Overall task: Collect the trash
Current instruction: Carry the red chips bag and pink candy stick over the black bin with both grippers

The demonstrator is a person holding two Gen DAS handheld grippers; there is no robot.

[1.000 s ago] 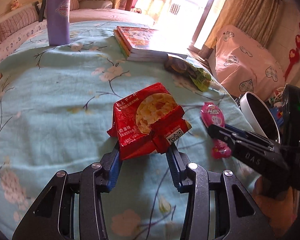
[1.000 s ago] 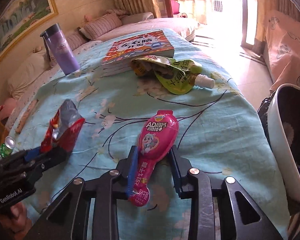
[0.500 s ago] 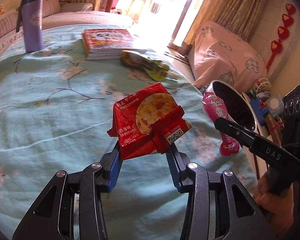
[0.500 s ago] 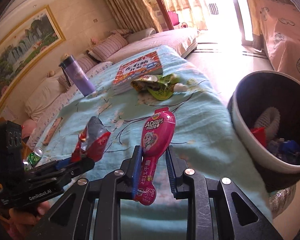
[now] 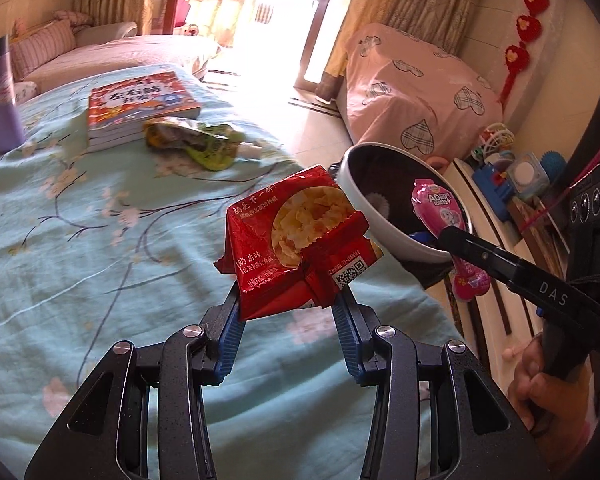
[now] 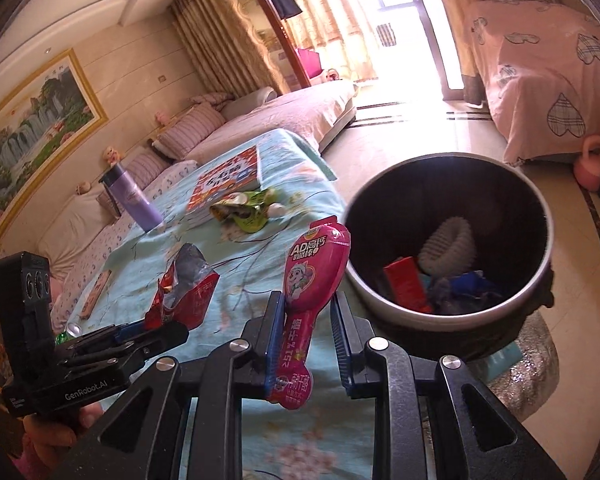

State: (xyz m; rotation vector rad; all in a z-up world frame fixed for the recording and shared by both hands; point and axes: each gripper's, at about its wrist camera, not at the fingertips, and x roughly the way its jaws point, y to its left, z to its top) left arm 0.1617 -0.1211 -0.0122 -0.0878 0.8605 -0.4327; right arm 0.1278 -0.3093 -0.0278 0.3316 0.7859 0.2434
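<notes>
Carrying 2 items off the tabletop [image 5: 80, 240]: left tongs [image 5: 288, 312] clamp red snack bag [image 5: 296, 240], right tongs [image 6: 306, 320] clamp pink pouch [image 6: 312, 272]; trash bin [image 6: 540, 280] now nearer, release pending.

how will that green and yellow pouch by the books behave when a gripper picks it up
The green pouch lies flat and crumpled on the tablecloth, so it's probably empty, light and floppy. Its glossy film may slip. The white cap likely makes one end droop.

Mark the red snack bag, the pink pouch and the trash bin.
red snack bag [image 5: 296, 240], left wrist view, on its printed front.
pink pouch [image 6: 312, 268], right wrist view, on the wide upper body.
trash bin [image 6: 452, 160], right wrist view, on the far rim.
</notes>
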